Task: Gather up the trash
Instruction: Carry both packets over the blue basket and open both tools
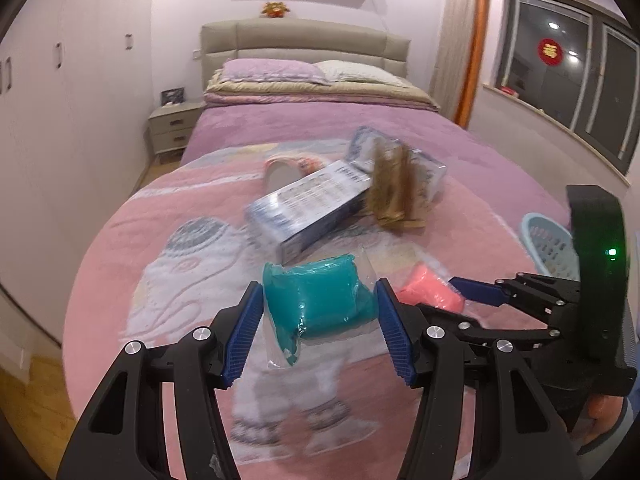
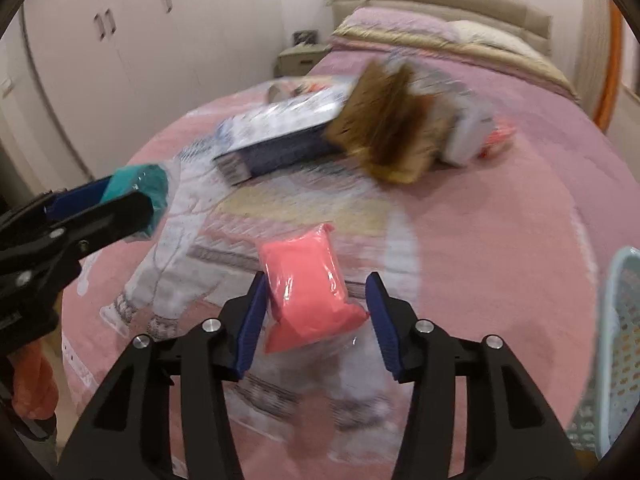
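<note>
Pickup is in hand: left gripper jaws clamp the teal pack above the bed, right gripper jaws straddle, unclosed, the pink pack beside the basket, which must next be gripped.

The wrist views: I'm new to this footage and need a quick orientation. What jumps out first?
A teal packet sits clamped between the blue pads of the left tool, just above the pink astronaut bedspread. The right tool brackets a pink packet, touching on one side only. Behind them lie a blurred box and brown bag; a pale blue basket stands at the right edge.
</note>
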Motion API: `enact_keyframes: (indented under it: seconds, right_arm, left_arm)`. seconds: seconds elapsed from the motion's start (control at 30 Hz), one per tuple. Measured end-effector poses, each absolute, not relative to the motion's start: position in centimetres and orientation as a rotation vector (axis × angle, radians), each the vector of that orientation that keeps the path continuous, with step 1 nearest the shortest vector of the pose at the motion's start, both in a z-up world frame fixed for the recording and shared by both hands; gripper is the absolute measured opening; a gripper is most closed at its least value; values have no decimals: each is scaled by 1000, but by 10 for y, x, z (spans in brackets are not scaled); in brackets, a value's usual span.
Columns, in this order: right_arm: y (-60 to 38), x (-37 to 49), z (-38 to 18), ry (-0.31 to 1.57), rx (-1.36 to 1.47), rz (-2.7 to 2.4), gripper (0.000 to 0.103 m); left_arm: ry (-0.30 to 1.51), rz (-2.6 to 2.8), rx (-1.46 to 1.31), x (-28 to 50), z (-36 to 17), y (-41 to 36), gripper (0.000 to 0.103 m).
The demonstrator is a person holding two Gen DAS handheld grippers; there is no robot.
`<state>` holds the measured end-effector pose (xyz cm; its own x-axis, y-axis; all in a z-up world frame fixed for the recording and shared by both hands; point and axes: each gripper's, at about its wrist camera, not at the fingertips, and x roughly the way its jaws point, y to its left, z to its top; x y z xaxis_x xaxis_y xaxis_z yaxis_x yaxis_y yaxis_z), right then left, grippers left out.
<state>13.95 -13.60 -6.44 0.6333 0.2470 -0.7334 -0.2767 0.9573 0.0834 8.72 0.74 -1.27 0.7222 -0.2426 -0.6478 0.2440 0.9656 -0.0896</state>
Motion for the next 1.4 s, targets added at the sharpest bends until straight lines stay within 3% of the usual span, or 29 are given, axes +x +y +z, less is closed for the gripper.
enact_keyframes:
  seconds: [0.53,1.03,1.4]
  right_arm:
    - [-339,86,-1,634,186,-104,45]
    - [-489,76,-55,752,413,-441,45]
    - [-506,70,-65,787,462,-506,52]
  left_arm:
    - [636,-613,146,117,16,-199,55]
    - [760,-814,204,148,-29,-342,56]
    - [738,-829,173,145,-25,-333,79]
